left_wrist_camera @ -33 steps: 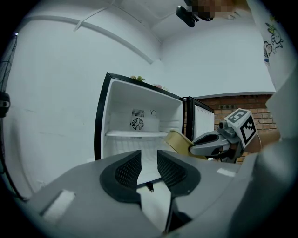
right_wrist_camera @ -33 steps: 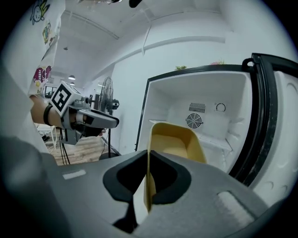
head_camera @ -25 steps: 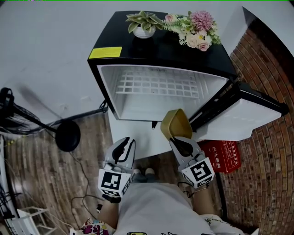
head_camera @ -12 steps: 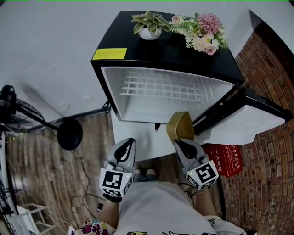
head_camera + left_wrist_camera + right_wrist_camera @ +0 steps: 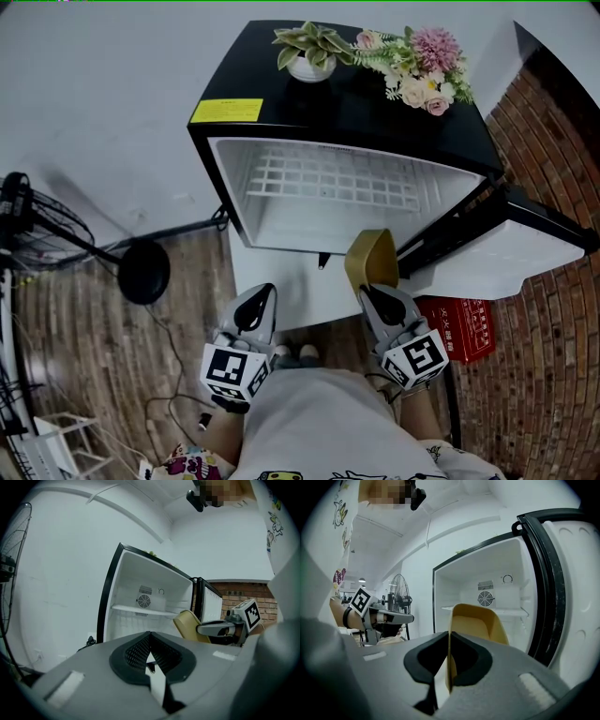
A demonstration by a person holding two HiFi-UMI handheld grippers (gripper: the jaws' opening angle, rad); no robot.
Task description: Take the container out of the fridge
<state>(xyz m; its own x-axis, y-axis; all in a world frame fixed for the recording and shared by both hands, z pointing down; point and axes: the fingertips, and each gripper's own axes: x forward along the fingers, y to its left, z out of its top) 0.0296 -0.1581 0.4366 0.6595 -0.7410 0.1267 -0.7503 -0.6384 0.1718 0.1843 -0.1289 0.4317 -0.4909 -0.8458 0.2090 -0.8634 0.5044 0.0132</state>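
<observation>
- Clamping the container (image 5: 478,620) by its rim, right tongs (image 5: 449,637) hold it outside the fridge (image 5: 281,103), beside the open door (image 5: 511,248).
- Left tongs (image 5: 150,637) have just closed together, empty.
- Shelf (image 5: 319,178) is bare, so the removal looks essentially done.

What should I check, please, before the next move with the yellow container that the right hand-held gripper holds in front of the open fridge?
1. Right hand-held gripper shut on the container wall: ok.
2. Container out of the fridge compartment: ok, it appears to sit just in front of the opening.
3. Fridge door swung wide, not blocking the container: ok.
4. Left hand-held gripper shut with nothing between its jaws: ok.
5. Place to set the container down: cannot tell.
</observation>
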